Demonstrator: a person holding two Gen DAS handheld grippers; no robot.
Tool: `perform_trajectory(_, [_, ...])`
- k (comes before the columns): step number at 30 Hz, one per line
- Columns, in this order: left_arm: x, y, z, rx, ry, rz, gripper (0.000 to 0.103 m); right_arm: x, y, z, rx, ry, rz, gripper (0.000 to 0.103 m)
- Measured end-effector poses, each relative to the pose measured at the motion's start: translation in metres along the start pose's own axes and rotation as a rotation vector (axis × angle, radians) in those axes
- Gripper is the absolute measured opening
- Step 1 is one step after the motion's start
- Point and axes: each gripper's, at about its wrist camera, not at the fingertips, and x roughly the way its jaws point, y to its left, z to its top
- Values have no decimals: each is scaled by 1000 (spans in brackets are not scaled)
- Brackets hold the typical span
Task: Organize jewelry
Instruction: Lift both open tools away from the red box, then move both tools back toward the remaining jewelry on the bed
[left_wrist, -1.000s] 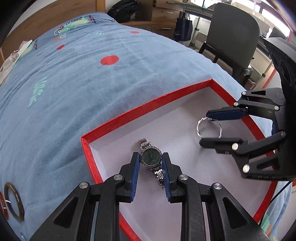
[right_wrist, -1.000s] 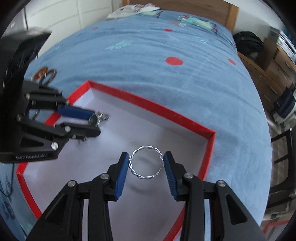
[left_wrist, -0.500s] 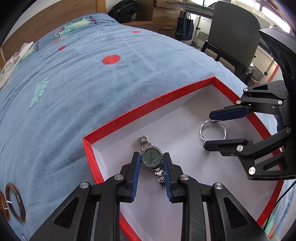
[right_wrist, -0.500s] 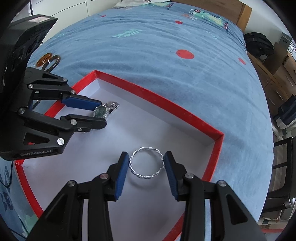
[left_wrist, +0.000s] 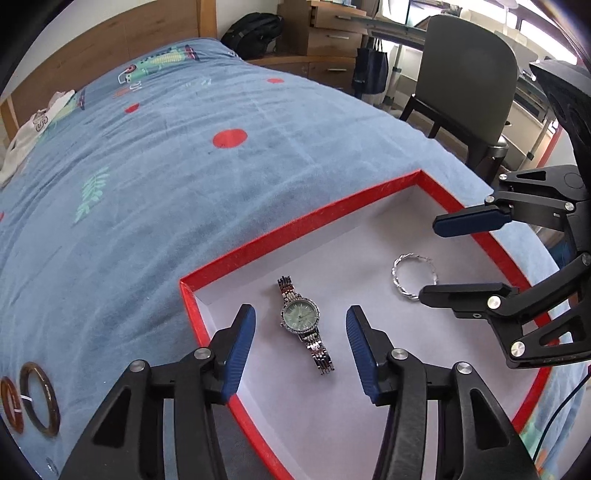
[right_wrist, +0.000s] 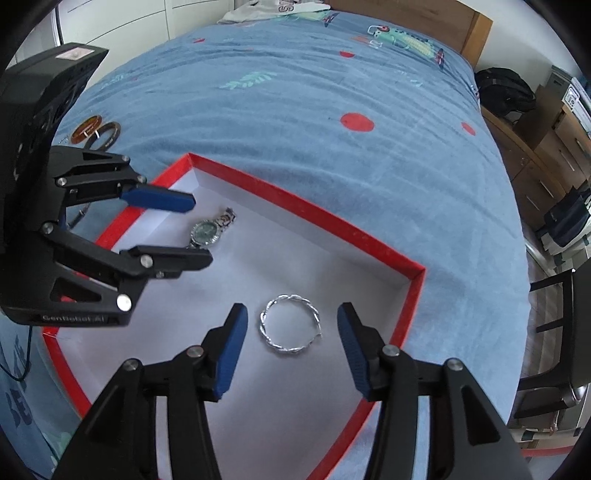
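A blue bed (left_wrist: 155, 177) carries a red-rimmed box (left_wrist: 295, 236) with a white floor. Both the left hand-held gripper (left_wrist: 300, 347) and the right hand-held gripper (right_wrist: 288, 343) are released, jaws spread. The watch (left_wrist: 302, 317) lies flat between the left fingers, the twisted silver bracelet (right_wrist: 290, 329) between the right.

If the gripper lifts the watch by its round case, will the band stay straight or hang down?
The watch has a metal link band, so its ends would probably droop from the case. It looks small and light. The shiny links may slip between the left gripper's pads.
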Motion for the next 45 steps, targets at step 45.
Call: perform_trajectory(45, [-411, 156, -299, -345, -321, 392, 82, -299, 273, -55, 235, -465, -68, 49])
